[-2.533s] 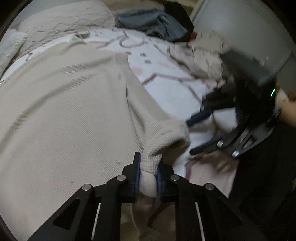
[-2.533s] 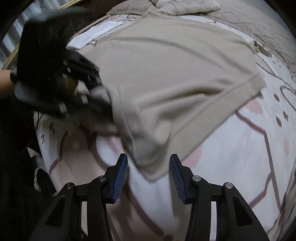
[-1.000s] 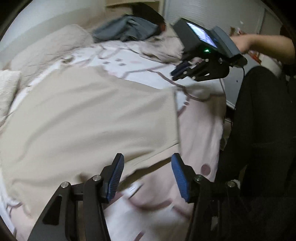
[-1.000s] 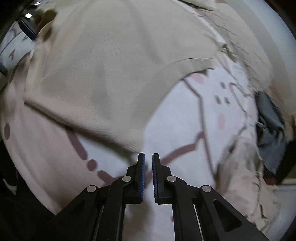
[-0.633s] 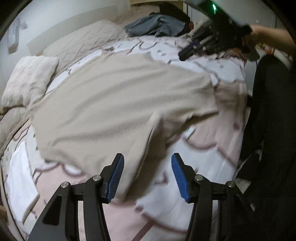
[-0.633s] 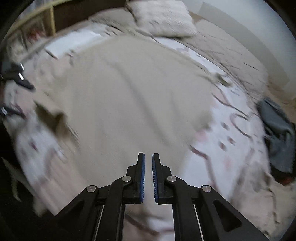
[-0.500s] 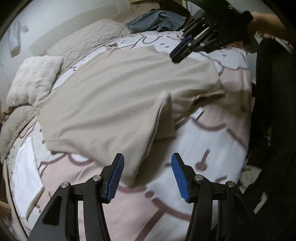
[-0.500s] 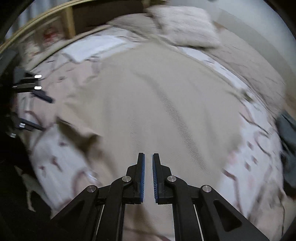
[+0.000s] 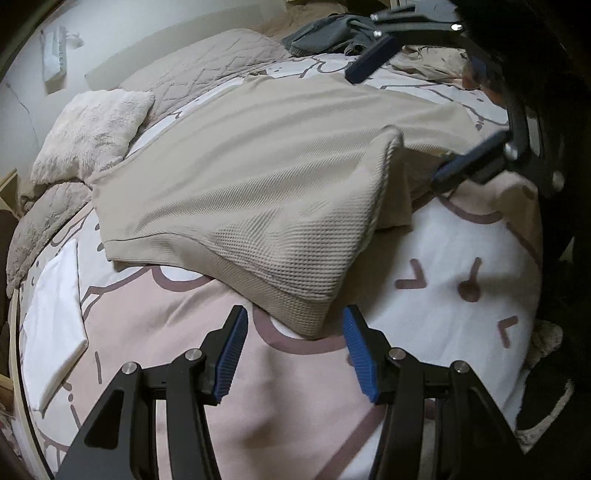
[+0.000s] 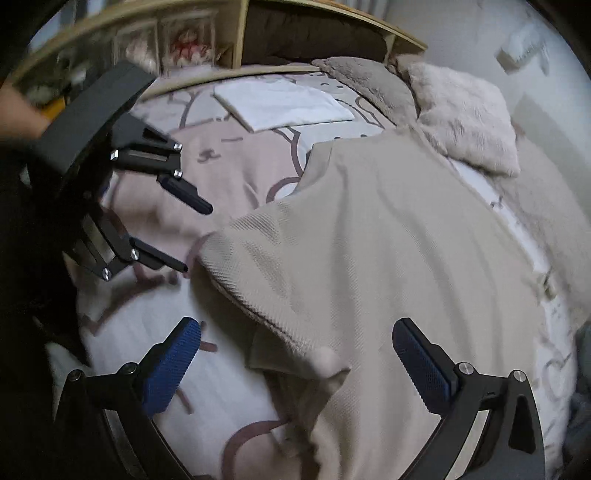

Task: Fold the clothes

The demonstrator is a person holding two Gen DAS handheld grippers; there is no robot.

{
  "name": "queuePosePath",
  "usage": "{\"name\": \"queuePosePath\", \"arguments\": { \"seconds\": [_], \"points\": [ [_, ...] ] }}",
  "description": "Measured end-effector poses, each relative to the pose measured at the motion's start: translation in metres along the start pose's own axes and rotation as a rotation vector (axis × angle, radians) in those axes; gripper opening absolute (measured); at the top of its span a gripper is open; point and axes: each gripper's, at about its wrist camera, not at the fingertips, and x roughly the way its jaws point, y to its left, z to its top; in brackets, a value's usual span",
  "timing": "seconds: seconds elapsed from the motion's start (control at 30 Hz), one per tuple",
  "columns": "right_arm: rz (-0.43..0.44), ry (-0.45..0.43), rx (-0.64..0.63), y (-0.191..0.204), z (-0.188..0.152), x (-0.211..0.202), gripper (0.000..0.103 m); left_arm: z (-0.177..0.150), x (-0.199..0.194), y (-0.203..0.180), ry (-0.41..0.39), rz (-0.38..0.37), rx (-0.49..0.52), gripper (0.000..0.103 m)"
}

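Between my left gripper's blue ribbed pads, parted and touching nothing, pokes the ribbed cuff corner of the beige waffle-knit sweater. My right gripper is opening, its pads far apart and clear of the cloth, with a folded sleeve edge lying below the gap. That sweater is spread flat across the pink-and-white patterned bedcover, one sleeve folded over the body. What lies under the fold I cannot see.

Farther out sit a folded white cloth, a fluffy cream pillow and a grey quilted blanket. A crumpled grey-blue garment at the far edge is half hidden behind my right gripper. Wooden shelves beyond the bed are too blurred to read, and dark clothing cuts off the frame's side.
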Motion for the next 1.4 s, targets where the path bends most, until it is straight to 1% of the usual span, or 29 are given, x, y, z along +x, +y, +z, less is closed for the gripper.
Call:
{"name": "queuePosePath", "arguments": {
  "seconds": [0.03, 0.07, 0.1, 0.13, 0.17, 0.2, 0.23, 0.27, 0.3, 0.33, 0.4, 0.43, 0.5, 0.57, 0.63, 0.7, 0.8, 0.93, 1.03, 1.07, 1.13, 1.23, 1.4],
  "points": [
    [-0.032, 0.000, -0.052, 0.006, 0.000, 0.003, 0.101, -0.001, 0.003, 0.000, 0.001, 0.004, 0.005, 0.053],
    [-0.054, 0.000, -0.104, 0.013, 0.000, 0.006, 0.093, -0.001, 0.006, 0.001, 0.001, 0.008, 0.011, 0.053],
    [-0.071, 0.005, -0.152, 0.018, -0.001, 0.011, 0.087, -0.002, 0.008, 0.001, 0.002, 0.010, 0.015, 0.053],
    [-0.085, 0.017, -0.196, 0.024, -0.003, 0.016, 0.076, -0.003, 0.010, 0.000, 0.003, 0.008, 0.017, 0.053],
    [-0.095, 0.037, -0.230, 0.028, -0.004, 0.023, 0.064, -0.003, 0.011, 0.000, 0.002, 0.007, 0.019, 0.053],
    [-0.096, 0.057, -0.248, 0.030, -0.004, 0.029, 0.046, -0.003, 0.011, -0.001, -0.003, 0.009, 0.021, 0.053],
    [-0.086, 0.074, -0.252, 0.030, -0.004, 0.034, 0.036, -0.002, 0.011, -0.002, -0.009, 0.011, 0.024, 0.053],
    [-0.076, 0.092, -0.255, 0.030, -0.003, 0.039, 0.024, -0.002, 0.011, -0.003, -0.018, 0.016, 0.026, 0.053],
    [-0.057, 0.101, -0.235, 0.027, -0.002, 0.042, 0.020, -0.001, 0.010, -0.005, -0.032, 0.029, 0.031, 0.053],
    [-0.027, 0.097, -0.184, 0.021, 0.001, 0.040, 0.017, 0.000, 0.009, -0.007, -0.051, 0.053, 0.037, 0.053],
    [0.036, 0.089, -0.073, 0.007, 0.006, 0.037, 0.017, 0.001, 0.008, -0.011, -0.092, 0.107, 0.044, 0.053],
    [0.070, 0.087, -0.007, -0.001, 0.008, 0.035, 0.017, 0.002, 0.008, -0.013, -0.106, 0.121, 0.044, 0.053],
    [0.125, 0.084, 0.101, -0.015, 0.010, 0.032, 0.017, 0.003, 0.012, -0.019, -0.113, 0.143, 0.062, 0.053],
    [0.156, 0.083, 0.166, -0.022, 0.010, 0.031, 0.017, 0.002, 0.017, -0.025, -0.110, 0.161, 0.091, 0.053],
    [0.182, 0.084, 0.226, -0.029, 0.009, 0.030, 0.017, 0.001, 0.019, -0.030, -0.107, 0.195, 0.118, 0.052],
    [0.210, 0.079, 0.280, -0.036, 0.009, 0.031, 0.017, 0.000, 0.022, -0.034, -0.103, 0.226, 0.140, 0.052],
    [0.245, 0.072, 0.343, -0.044, 0.009, 0.029, 0.017, -0.001, 0.026, -0.039, -0.109, 0.294, 0.180, 0.052],
    [0.282, 0.063, 0.394, -0.049, 0.012, 0.028, 0.017, -0.002, 0.031, -0.049, -0.116, 0.385, 0.223, 0.052],
    [0.280, 0.065, 0.389, -0.047, 0.014, 0.029, 0.017, 0.000, 0.028, -0.045, -0.116, 0.397, 0.212, 0.051],
    [0.277, 0.066, 0.383, -0.046, 0.014, 0.028, 0.017, 0.001, 0.026, -0.040, -0.113, 0.391, 0.195, 0.033],
    [0.274, 0.069, 0.374, -0.044, 0.013, 0.027, 0.017, 0.005, 0.021, -0.025, -0.105, 0.381, 0.152, 0.012],
    [0.278, 0.067, 0.360, -0.040, 0.014, 0.023, 0.017, 0.010, 0.003, -0.005, -0.128, 0.395, 0.127, 0.008],
    [0.318, 0.064, 0.289, -0.017, 0.022, 0.016, 0.015, 0.011, -0.039, 0.018, -0.178, 0.473, 0.180, 0.006]
  ]
}}
